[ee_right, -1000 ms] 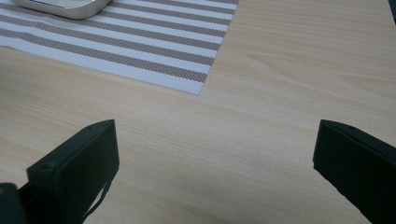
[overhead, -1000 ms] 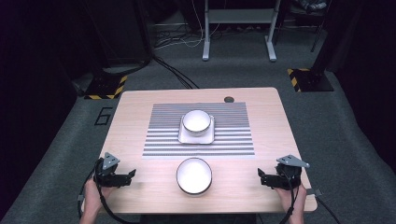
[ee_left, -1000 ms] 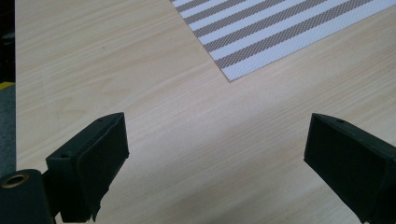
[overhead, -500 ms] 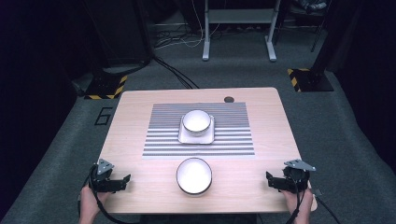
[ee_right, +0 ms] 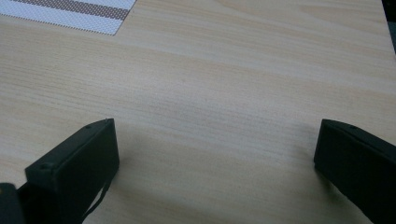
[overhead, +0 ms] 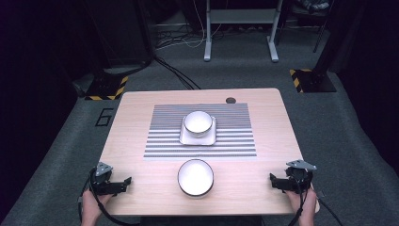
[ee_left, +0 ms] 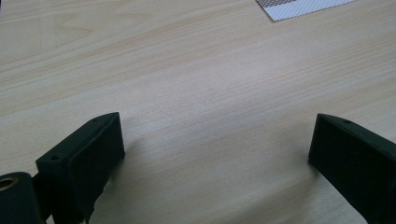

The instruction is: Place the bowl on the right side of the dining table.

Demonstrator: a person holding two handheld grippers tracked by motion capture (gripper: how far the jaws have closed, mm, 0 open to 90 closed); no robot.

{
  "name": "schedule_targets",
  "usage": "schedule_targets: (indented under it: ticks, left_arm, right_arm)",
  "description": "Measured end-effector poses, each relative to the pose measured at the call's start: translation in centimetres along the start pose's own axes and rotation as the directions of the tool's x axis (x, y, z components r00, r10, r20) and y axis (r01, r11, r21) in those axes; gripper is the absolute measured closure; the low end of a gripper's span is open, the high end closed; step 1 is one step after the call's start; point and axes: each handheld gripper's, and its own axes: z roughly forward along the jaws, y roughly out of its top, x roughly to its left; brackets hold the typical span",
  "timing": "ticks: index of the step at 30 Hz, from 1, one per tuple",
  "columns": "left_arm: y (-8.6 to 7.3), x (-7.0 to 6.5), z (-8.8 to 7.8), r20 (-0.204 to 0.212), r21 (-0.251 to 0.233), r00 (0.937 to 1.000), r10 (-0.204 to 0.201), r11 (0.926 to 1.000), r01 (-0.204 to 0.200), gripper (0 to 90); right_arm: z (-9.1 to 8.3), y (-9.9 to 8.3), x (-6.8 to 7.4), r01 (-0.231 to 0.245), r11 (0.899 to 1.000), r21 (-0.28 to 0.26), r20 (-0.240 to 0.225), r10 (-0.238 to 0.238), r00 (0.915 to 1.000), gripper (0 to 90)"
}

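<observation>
striped rectangular placemat (overhead: 202,129) on the light wooden bench (overhead: 268,136), mid-bench | white square plate (overhead: 198,136) on the mat, small white bowl (overhead: 197,122) on the plate | larger white round bowl (overhead: 195,177) on bare bench just before the mat | left claw (overhead: 123,181) left of that bowl, right claw (overhead: 274,180) right of it, both well apart from it

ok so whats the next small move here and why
Probably bring the right gripper forward and inward toward the near bowl. Both grippers rest open and empty at the table's near corners, the left gripper likewise, with bare wood between their fingers. That bowl sits loose on the wood in front of the striped mat, closest to either gripper, while the far bowl already sits on its square plate.
</observation>
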Motion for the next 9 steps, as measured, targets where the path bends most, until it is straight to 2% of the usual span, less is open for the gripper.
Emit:
schedule_targets:
  ticks: [9]
  left_arm:
    - [0.55,0.05,0.66,-0.017,-0.003,0.9997,-0.020,0.9998,0.020,1.5]
  right_arm:
    - [0.06,0.04,0.13,-0.013,1.000,-0.002,0.016,0.013,0.9998,0.0]
